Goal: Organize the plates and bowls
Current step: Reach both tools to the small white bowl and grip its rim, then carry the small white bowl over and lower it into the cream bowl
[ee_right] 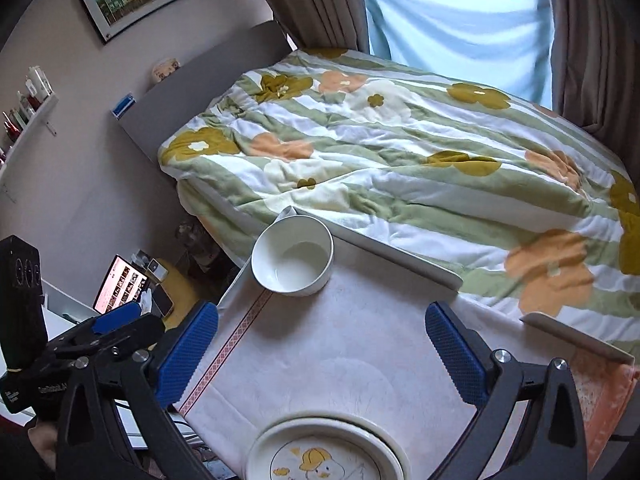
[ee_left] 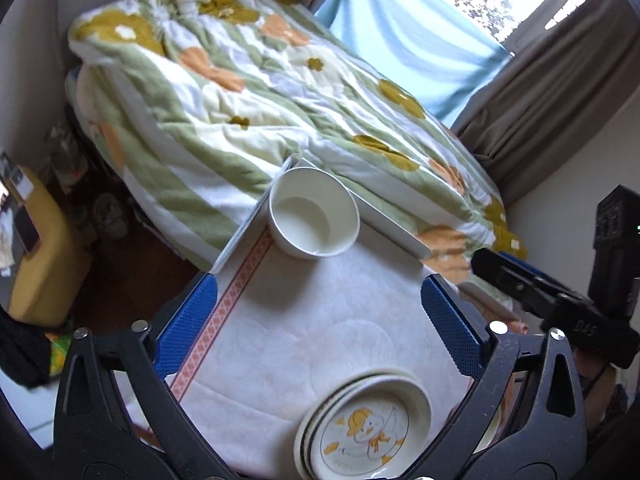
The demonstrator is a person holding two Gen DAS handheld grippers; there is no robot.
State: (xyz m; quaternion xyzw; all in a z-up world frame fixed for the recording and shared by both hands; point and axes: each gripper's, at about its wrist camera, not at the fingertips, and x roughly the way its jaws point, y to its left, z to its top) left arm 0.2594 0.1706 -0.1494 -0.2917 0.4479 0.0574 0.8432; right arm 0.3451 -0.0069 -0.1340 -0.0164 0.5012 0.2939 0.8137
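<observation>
A white bowl [ee_left: 314, 218] stands upright and empty at the far corner of a small table covered by a white cloth [ee_left: 312, 328]; it also shows in the right wrist view [ee_right: 294, 256]. A stack of cream plates with a duck picture [ee_left: 366, 428] lies at the near edge, also in the right wrist view [ee_right: 324, 452]. My left gripper [ee_left: 320, 316] is open and empty above the cloth, between bowl and plates. My right gripper [ee_right: 322, 344] is open and empty, also above the cloth. The right gripper's body [ee_left: 560, 304] shows at right in the left wrist view.
A bed with a green, white and orange flowered quilt [ee_right: 400, 160] lies just behind the table. Curtains and a window [ee_right: 460, 24] are beyond. A yellow stand with a phone [ee_right: 160, 296] and a lit screen [ee_right: 120, 284] sit left of the table.
</observation>
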